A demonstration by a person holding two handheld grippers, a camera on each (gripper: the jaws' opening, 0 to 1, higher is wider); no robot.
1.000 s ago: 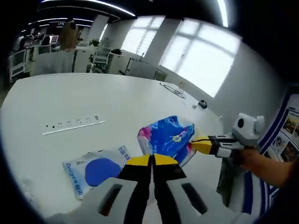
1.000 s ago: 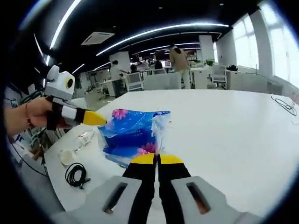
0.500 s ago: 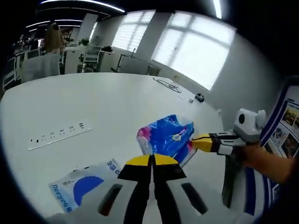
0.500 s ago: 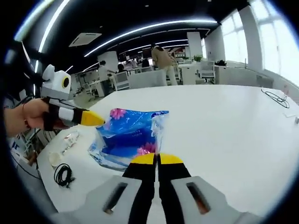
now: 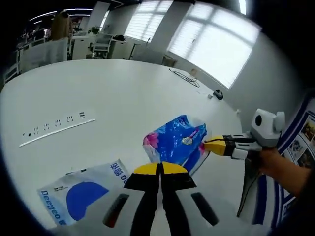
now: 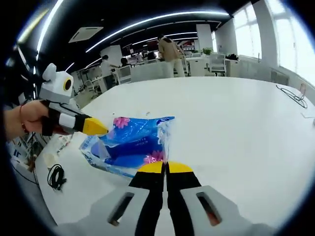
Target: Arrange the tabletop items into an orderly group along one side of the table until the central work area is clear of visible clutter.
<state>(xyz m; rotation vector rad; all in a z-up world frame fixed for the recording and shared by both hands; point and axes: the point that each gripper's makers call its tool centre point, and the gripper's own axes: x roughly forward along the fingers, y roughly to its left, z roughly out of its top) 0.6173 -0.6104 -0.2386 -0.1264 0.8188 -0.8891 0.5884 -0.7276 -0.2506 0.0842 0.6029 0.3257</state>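
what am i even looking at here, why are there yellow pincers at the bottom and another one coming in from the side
No robot here: a person holds a hand gripper in each hand, and a fisheye camera rides on each one, looking along its yellow-tipped jaws. In the left gripper view, the left gripper rises from the bottom and the right gripper reaches in from the right. In the right gripper view, the one entering from the left is the left gripper. Both grippers are shut on a blue plastic pack, each pinching one end of it above a big white table. Also on the table are a white and blue bag, a row of sockets and a coiled black cable.
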